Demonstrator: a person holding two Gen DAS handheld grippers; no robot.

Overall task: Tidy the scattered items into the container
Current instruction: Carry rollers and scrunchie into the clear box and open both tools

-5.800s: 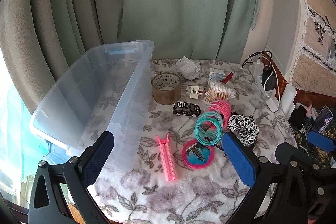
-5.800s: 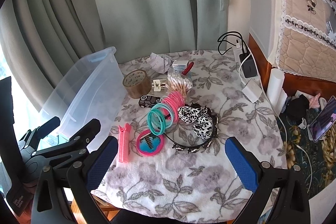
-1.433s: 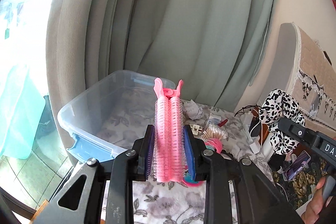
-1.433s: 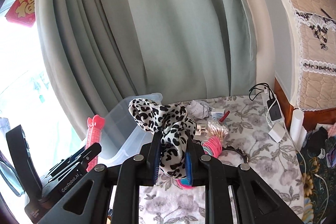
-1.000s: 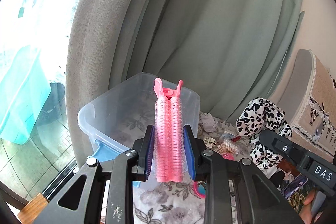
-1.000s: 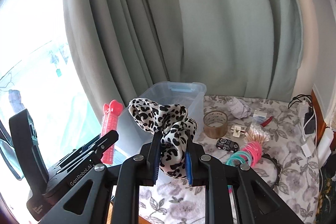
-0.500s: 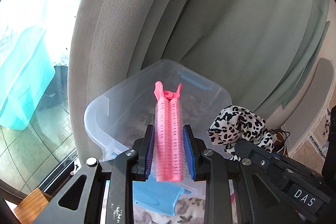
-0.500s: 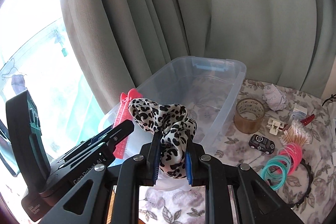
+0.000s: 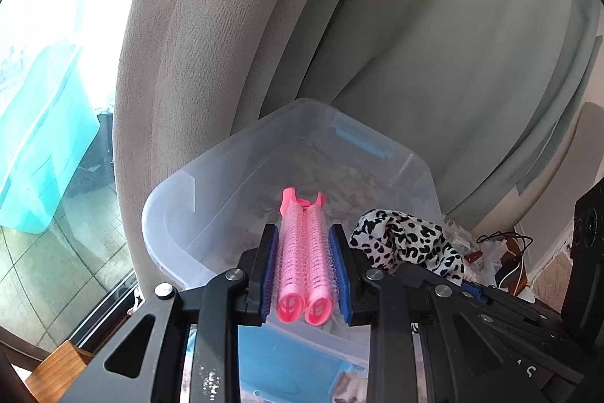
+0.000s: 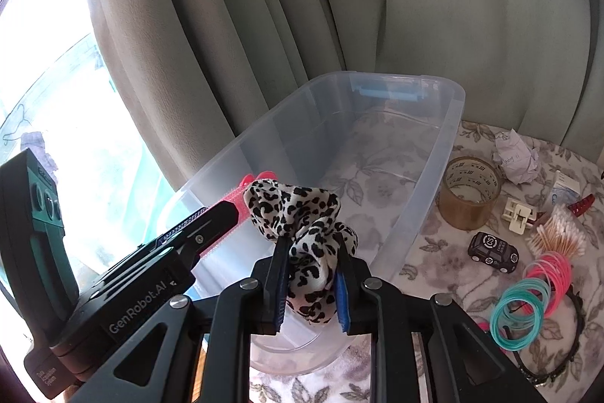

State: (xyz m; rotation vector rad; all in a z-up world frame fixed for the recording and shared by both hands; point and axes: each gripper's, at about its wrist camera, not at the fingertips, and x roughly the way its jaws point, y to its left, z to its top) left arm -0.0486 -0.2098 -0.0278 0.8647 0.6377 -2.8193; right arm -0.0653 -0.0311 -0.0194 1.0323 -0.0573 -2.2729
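The clear plastic container (image 9: 241,153) stands on the floral table in front of the curtain, with nothing inside it. My left gripper (image 9: 302,233) is shut on a pink double hair roller clip (image 9: 304,252), held over the container's near end. In the right wrist view my right gripper (image 10: 312,244) holds a leopard-print scrunchie (image 10: 290,203) over the near corner of the container (image 10: 426,184). Its jaws are opening, and the pads still press on the fabric. The left gripper (image 10: 226,214) with the pink clip (image 10: 245,187) hangs just left of the scrunchie, almost touching it.
Right of the container lie a tape roll (image 10: 470,193), crumpled paper (image 10: 515,157), a white plug (image 10: 519,212), a black toy car (image 10: 492,247), cotton swabs (image 10: 558,237), pink and teal bangles (image 10: 528,301) and a black headband (image 10: 566,346). A curtain (image 10: 264,25) hangs close behind.
Both grippers have come down and in over the container's near end with their items. The container now fills more of both views.
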